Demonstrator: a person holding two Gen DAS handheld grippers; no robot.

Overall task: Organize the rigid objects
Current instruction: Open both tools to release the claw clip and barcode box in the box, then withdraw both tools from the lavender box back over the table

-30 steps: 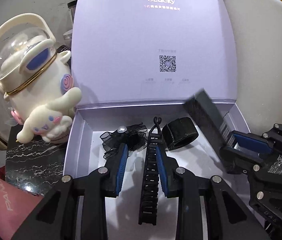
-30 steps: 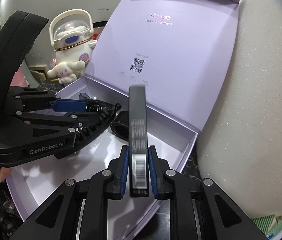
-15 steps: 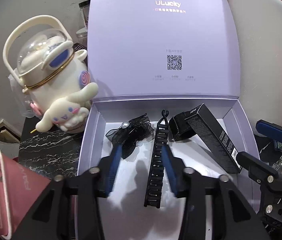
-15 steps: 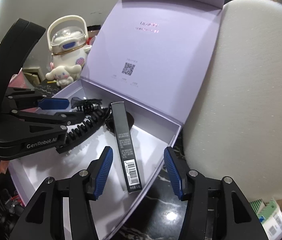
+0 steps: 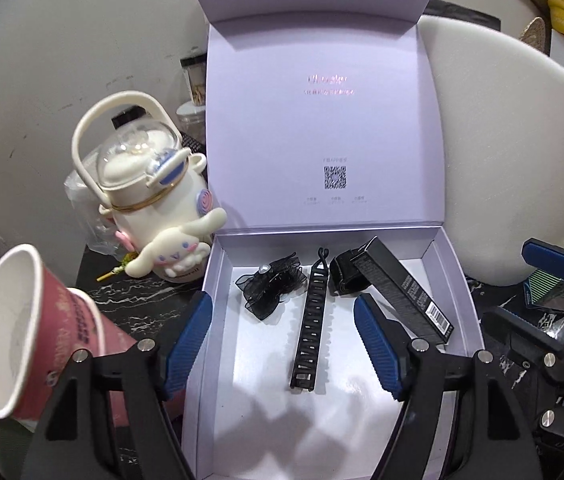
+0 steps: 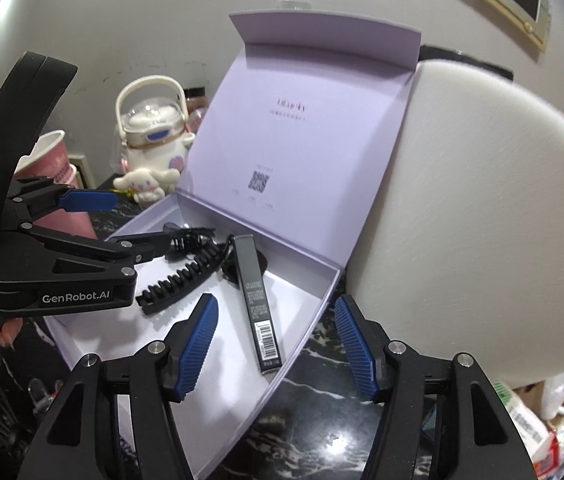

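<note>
An open lilac box (image 5: 218, 360) (image 6: 301, 320) holds a long black hair clip (image 5: 310, 320) (image 6: 180, 276), a black mesh bow (image 5: 270, 286), a black band (image 5: 343, 278) and a slim black barcode carton (image 5: 405, 290) (image 6: 256, 300) lying flat at its right side. My left gripper (image 5: 283, 344) is open and empty above the box's front, straddling the clip without touching it. My right gripper (image 6: 276, 344) is open and empty, pulled back from the carton over the box's right front edge.
A white Cinnamoroll bottle (image 5: 154, 208) (image 6: 154, 140) stands left of the box. A pink paper cup (image 5: 30, 328) (image 6: 58, 184) sits at the near left. A white foam pad (image 5: 501, 140) (image 6: 481, 220) leans behind the lid on the right. Clutter lies at the far right (image 5: 561, 300).
My right gripper opened, left the black carton lying in the box and drew back. My left gripper opened wider and pulled back and up from the hair clip.
</note>
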